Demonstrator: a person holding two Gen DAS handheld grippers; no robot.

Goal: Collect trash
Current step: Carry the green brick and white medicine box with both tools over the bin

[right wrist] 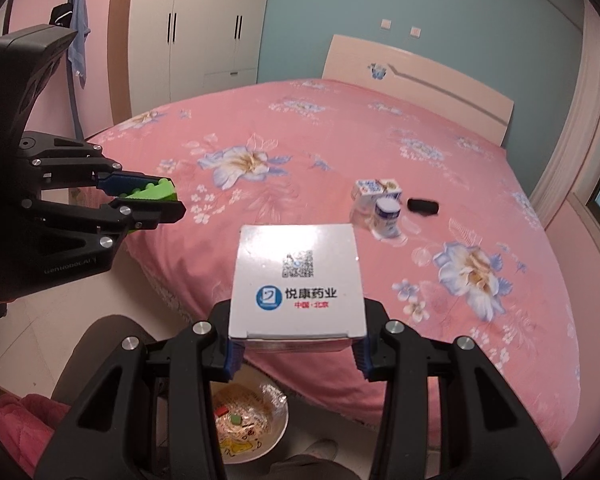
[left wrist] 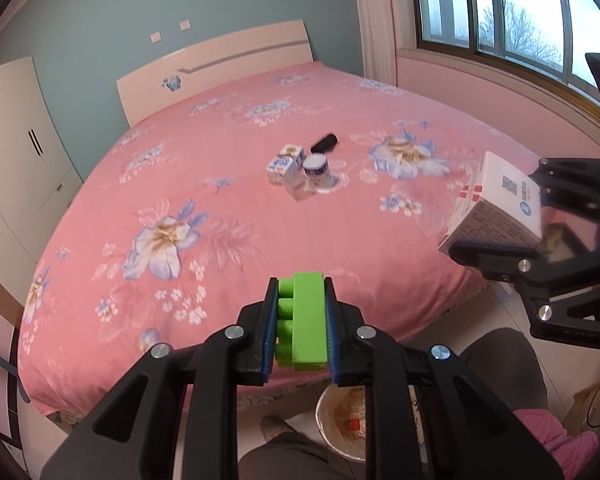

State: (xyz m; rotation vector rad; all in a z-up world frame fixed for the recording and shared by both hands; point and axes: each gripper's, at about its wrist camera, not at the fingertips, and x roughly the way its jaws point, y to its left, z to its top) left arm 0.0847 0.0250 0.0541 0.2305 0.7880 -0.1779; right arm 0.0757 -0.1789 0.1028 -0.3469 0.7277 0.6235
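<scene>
My left gripper [left wrist: 300,320] is shut on a green toy brick [left wrist: 308,320], held over the foot of the bed; the same gripper [right wrist: 156,200] and green brick [right wrist: 152,192] show at the left of the right wrist view. My right gripper [right wrist: 296,344] is shut on a white medicine box [right wrist: 296,280] with a blue logo and a QR code, also visible as the white box [left wrist: 492,204] at the right of the left wrist view. On the bed lie a small carton [left wrist: 286,164], a white jar with a blue lid [left wrist: 316,168] and a black object [left wrist: 324,143].
The bed [left wrist: 220,220] has a pink flowered sheet. A lined trash bin [right wrist: 256,428] with scraps inside stands on the floor below both grippers, beside a person's legs [left wrist: 280,456]. A white wardrobe [right wrist: 204,28] stands by the wall, and a window [left wrist: 520,12] is to the bed's right.
</scene>
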